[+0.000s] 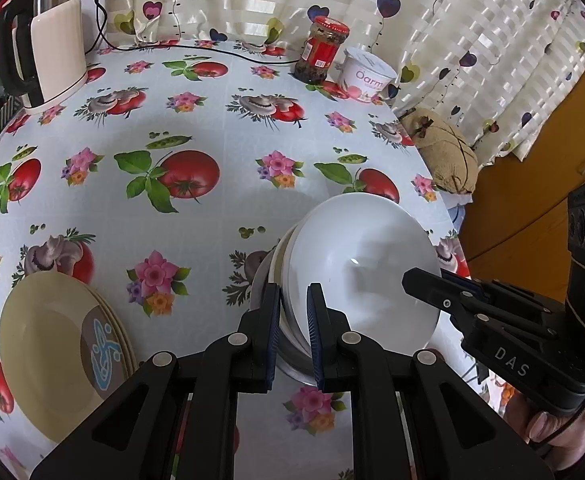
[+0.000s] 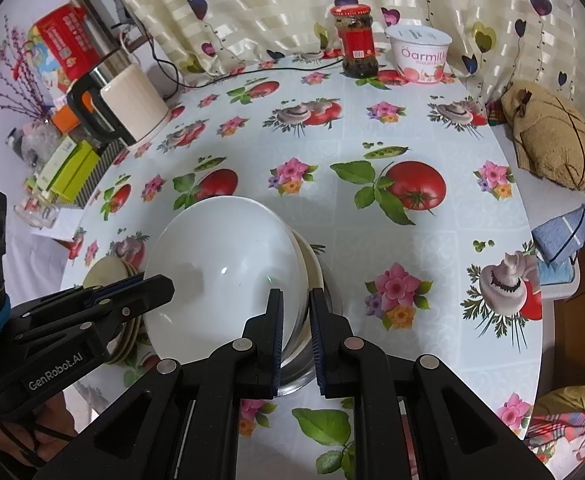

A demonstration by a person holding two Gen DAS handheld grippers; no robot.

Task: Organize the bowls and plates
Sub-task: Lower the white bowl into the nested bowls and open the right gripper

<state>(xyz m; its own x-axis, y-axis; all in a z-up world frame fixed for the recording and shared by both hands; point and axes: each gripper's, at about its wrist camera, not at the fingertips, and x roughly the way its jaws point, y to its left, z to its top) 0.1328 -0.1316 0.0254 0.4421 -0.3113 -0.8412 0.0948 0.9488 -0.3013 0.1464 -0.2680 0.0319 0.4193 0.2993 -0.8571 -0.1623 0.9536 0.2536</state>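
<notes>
I pinch the white bowl (image 1: 356, 268) by opposite rims, left tongs (image 1: 294, 332) and right tongs (image 2: 296, 336) each clamped on an edge, so it stays level over the bowl stack near the table's (image 2: 432, 248) front edge, plates (image 1: 52, 352) beside.

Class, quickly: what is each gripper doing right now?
Left gripper: closed on the white bowl's rim.
Right gripper: closed on the same bowl's opposite rim.
</notes>
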